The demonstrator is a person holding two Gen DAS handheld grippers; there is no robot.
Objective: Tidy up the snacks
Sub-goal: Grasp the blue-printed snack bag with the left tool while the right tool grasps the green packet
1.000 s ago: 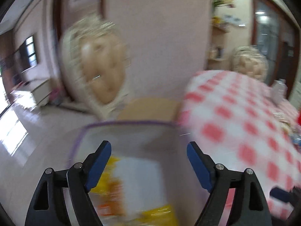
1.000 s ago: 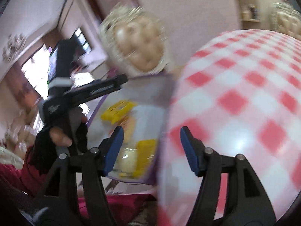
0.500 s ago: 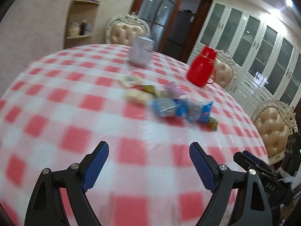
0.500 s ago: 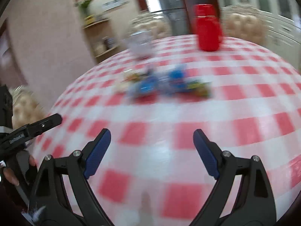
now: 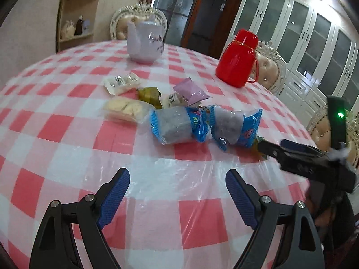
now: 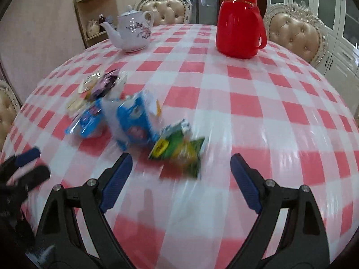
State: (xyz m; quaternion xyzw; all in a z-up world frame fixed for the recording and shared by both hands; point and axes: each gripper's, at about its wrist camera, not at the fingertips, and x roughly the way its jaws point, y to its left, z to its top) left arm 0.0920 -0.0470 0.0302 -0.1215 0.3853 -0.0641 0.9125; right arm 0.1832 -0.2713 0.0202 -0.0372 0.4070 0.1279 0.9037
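Observation:
Several wrapped snacks lie in a loose pile on the red-and-white checked table. Two blue packets sit side by side at the near end, behind them a pale biscuit packet, a white packet, a green wrap and a purple packet. My left gripper hovers open, short of the blue packets, with nothing between its fingers. My right gripper is open too, and a green-and-yellow packet lies just beyond its fingertips, untouched. In the right wrist view the pile is blurred.
A white teapot stands at the far left of the table and a red thermos jug at the far right. Padded chairs ring the table. White cabinets fill the right wall, and a corner shelf stands at the left.
Both views have swung from a clear box of snacks beside the table over to the pile on the table. The right jaws have widened. Both grippers have drawn closer to the snacks.

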